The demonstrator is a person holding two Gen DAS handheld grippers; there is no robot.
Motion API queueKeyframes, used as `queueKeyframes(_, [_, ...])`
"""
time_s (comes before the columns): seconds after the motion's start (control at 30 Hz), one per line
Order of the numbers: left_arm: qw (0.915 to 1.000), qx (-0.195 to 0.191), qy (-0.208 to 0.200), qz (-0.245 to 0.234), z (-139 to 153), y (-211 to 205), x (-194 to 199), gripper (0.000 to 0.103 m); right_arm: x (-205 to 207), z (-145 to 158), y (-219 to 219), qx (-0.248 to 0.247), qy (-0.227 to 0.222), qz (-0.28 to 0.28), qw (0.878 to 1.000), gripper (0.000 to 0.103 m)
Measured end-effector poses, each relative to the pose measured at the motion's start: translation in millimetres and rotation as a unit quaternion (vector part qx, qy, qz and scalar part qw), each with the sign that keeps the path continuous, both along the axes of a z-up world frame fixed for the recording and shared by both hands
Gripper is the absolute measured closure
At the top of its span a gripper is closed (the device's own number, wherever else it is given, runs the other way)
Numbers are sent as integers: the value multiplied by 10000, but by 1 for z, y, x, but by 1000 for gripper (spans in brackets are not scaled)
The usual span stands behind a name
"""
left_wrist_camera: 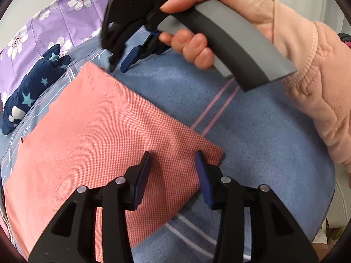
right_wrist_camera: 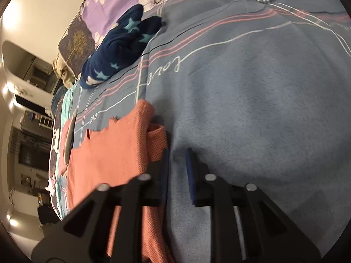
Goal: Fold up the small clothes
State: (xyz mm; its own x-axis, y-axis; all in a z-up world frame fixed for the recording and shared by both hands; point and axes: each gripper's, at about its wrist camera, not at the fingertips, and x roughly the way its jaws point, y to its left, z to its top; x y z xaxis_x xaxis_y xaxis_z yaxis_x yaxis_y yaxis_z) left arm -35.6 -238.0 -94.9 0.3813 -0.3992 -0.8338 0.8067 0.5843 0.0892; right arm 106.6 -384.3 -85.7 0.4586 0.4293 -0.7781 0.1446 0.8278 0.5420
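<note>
The pink cloth (left_wrist_camera: 98,135) is laid flat on the blue bed blanket (left_wrist_camera: 252,131), the left tool (left_wrist_camera: 173,155) is held part open over its corner, the right tool (right_wrist_camera: 176,151) is held narrow and empty beside its far edge, and a pinch is likely needed next for the fold.

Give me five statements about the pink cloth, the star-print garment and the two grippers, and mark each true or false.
1. The pink cloth lies on a blue blanket. True.
2. The left gripper is clamped shut on the cloth. False: its jaws stand apart over a corner of the cloth.
3. A navy star-print garment lies beyond the cloth. True.
4. The right gripper holds the star-print garment. False: its jaws are open beside the cloth's folded edge, with nothing gripped.
5. The hand on the right gripper has a pink sleeve. True.
</note>
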Motion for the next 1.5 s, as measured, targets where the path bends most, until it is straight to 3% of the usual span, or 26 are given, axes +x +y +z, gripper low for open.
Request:
queueKeyframes(0.07, [10000,-18,35,-15,1,-2,1,60,5,3,8,-15,-125,200,9997,54])
queueKeyframes(0.13, [9999,-72,93,-98,1,-6,0,68,13,4,20,-311,-158,369,9987,53])
queueKeyframes(0.17, [9996,-123,144,-189,0,-13,5,91,16,3,23,-437,-154,413,9981,60])
queueKeyframes(0.2, [9993,-166,159,-294,-3,-15,7,102,21,2,29,-578,-158,446,9972,74])
queueKeyframes(0.23, [9989,-237,147,-384,-3,-13,9,103,24,1,32,-554,-153,516,9970,98])
queueKeyframes(0.27, [9983,-322,153,-461,-3,-10,9,103,26,1,34,-423,-162,535,9975,99])
queueKeyframes(0.37, [9946,-688,460,-620,-2,1,12,103,17,30,36,-188,-896,494,9946,99])
queueKeyframes(0.4, [9932,-750,599,-660,-3,2,15,103,15,35,35,-238,-955,460,9941,99])
queueKeyframes(0.47, [9923,-745,676,-725,-6,1,19,103,24,29,33,-427,-771,358,9955,99])
queueKeyframes(0.57, [9921,-695,607,-852,-8,-2,13,103,38,-5,29,-612,-295,298,9972,99])
queueKeyframes(0.67, [9919,-730,580,-861,-7,0,9,103,35,-7,16,-276,-426,28,9987,95])
queueKeyframes(0.73, [9910,-824,636,-848,-5,1,8,101,21,10,5,-280,-665,-222,9972,94])
queueKeyframes(0.87, [9864,-1105,898,-821,-5,5,11,87,-7,39,14,-11,-1122,351,9931,94])
queueKeyframes(0.93, [9850,-1180,944,-831,-2,2,9,80,-20,38,30,71,-1118,842,9901,94])
queueKeyframes(1.0, [9841,-1198,920,-933,-1,-1,5,78,-18,15,43,-762,-538,895,9916,92])
queueKeyframes(1.03, [9799,-1260,1052,-1130,0,-2,0,78,-15,1,46,-1314,-231,826,9876,103])
queueKeyframes(1.1, [9770,-1277,1052,-1343,4,-2,-12,77,-18,-2,43,-1337,-303,681,9882,103])
queueKeyframes(1.17, [9794,-1135,785,-1477,9,2,-22,76,-22,8,40,-1181,-380,521,9909,100])
queueKeyframes(1.27, [9852,-1077,567,-1207,23,30,-25,67,-32,33,51,-1294,-694,643,9871,95])
queueKeyframes(1.37, [9846,-1537,573,-606,41,93,-20,64,-38,57,77,-1434,-923,979,9805,90])
queueKeyframes(1.43, [9800,-1916,513,175,50,154,-3,64,-37,69,98,-1538,-1028,1276,9744,85])
queueKeyframes(1.5, [9669,-2298,441,1013,60,215,-2,64,-32,77,122,-1606,-1082,1533,9690,85])
